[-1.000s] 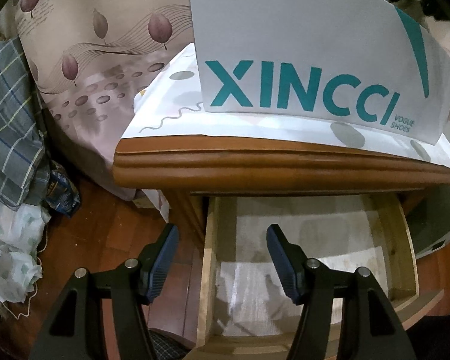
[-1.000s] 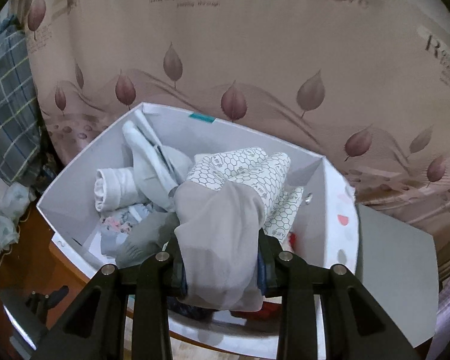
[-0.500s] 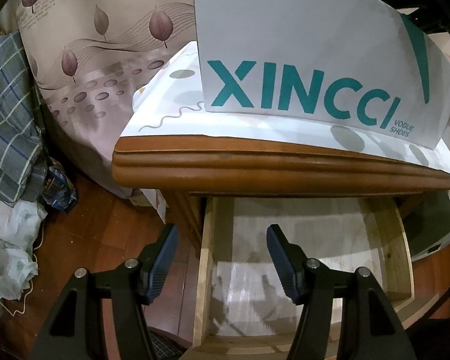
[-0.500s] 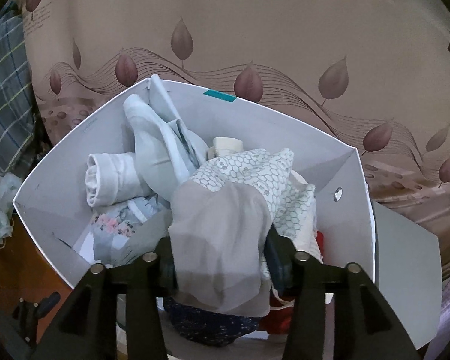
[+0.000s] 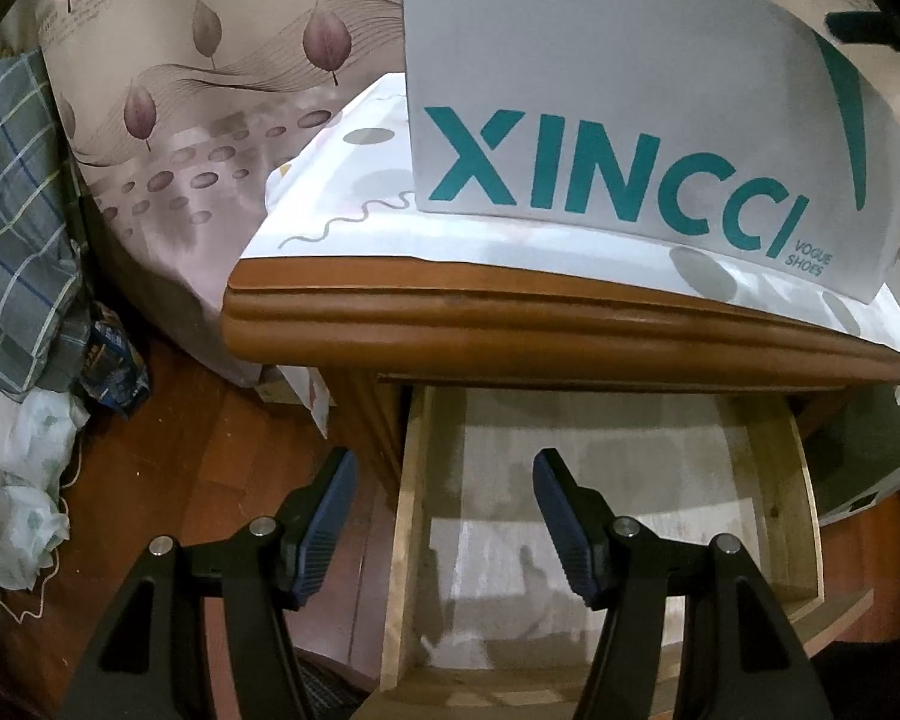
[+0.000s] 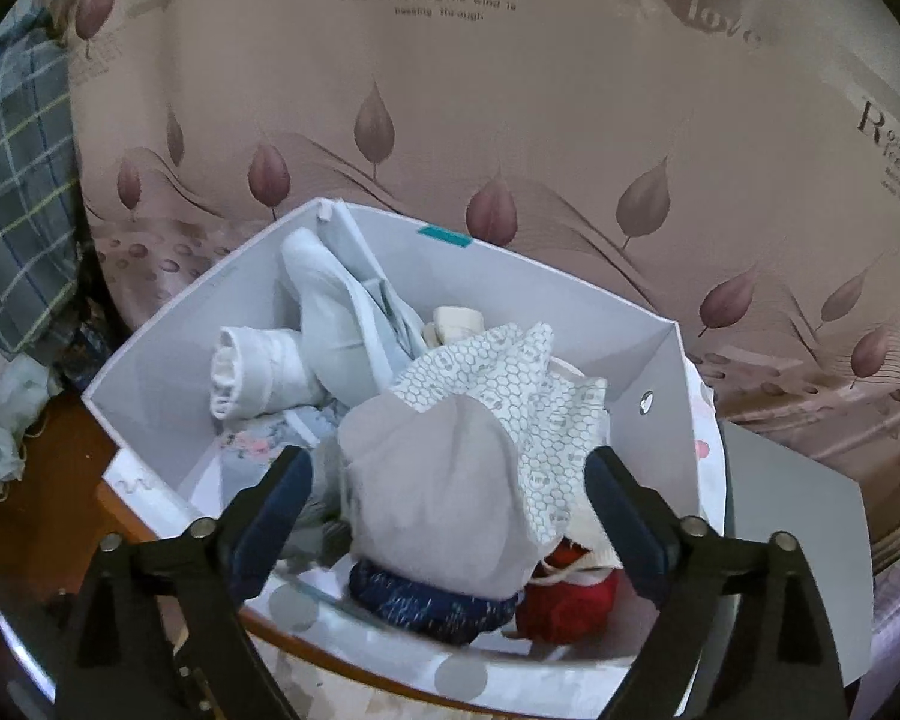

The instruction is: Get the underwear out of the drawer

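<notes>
Underwear now in the shoe box on the nightstand; drawer pulled out, lined, nothing else seen in it.

White shoe box [image 6: 150,396] with teal lettering stands on the paper-covered top of the wooden nightstand [image 5: 510,324], toward its back edge. Inside: grey and honeycomb-print underwear [image 6: 450,480] heaped on top at the near side, over a dark blue speckled piece [image 6: 432,606] and a red item [image 6: 570,600]; pale blue-white garments [image 6: 336,312] and a white rolled piece [image 6: 252,372] toward the far left corner. Right tool [image 6: 447,501] straddles the underwear, jaws opening, pads clear of the cloth on both sides. Drawer [image 5: 408,510] below the nightstand's front edge shows only its pale liner. Left tool [image 5: 444,516] hangs over the drawer's left wall, jaws apart, gripping nothing.
</notes>
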A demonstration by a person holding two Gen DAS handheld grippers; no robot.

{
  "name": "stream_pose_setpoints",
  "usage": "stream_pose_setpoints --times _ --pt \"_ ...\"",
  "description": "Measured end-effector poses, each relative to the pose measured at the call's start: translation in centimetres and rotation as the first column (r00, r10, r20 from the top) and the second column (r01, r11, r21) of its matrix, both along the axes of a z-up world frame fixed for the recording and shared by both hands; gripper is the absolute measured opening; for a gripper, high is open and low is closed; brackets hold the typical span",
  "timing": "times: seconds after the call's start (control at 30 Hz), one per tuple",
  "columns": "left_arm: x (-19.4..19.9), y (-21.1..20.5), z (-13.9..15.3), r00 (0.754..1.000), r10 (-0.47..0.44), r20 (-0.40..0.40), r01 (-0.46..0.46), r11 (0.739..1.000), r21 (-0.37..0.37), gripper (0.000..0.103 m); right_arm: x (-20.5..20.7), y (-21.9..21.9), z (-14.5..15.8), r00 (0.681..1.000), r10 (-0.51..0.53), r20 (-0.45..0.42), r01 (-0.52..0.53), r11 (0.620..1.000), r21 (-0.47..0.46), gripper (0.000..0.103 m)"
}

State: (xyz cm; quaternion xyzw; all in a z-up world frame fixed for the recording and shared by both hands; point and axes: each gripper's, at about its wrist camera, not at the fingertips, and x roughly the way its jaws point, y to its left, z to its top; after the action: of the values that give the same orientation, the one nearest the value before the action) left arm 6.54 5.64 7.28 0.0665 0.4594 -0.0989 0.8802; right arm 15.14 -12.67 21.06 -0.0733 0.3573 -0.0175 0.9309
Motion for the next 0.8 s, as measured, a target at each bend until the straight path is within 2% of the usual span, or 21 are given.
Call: stream_pose_setpoints --times 0.27,0.47,0.63,0.8 --pt "-0.6 -0.6 -0.4 1.0 -0.013 0.01 0.013 0.999 0.033 0.063 -5.2 0.2 1.6 0.998 0.03 0.051 -0.032 0.999 0.039 0.101" --pt "-1.5 -1.2 -0.4 0.999 -0.039 0.018 0.038 0.998 0.054 0.063 -9.6 -0.8 0.3 0.998 0.027 0.061 -0.032 0.995 0.098 0.102" --pt "-2.5 -1.4 -0.5 0.999 -0.051 0.01 0.051 0.997 0.063 0.063 -12.4 -2.0 -3.2 0.999 -0.001 0.043 -0.005 0.993 0.121 0.102" --pt "-3.3 -1.9 -0.7 0.999 -0.043 0.009 0.042 0.996 0.082 0.063 -14.4 -2.8 -8.4 0.999 -0.036 -0.014 0.037 0.991 0.127 0.102"
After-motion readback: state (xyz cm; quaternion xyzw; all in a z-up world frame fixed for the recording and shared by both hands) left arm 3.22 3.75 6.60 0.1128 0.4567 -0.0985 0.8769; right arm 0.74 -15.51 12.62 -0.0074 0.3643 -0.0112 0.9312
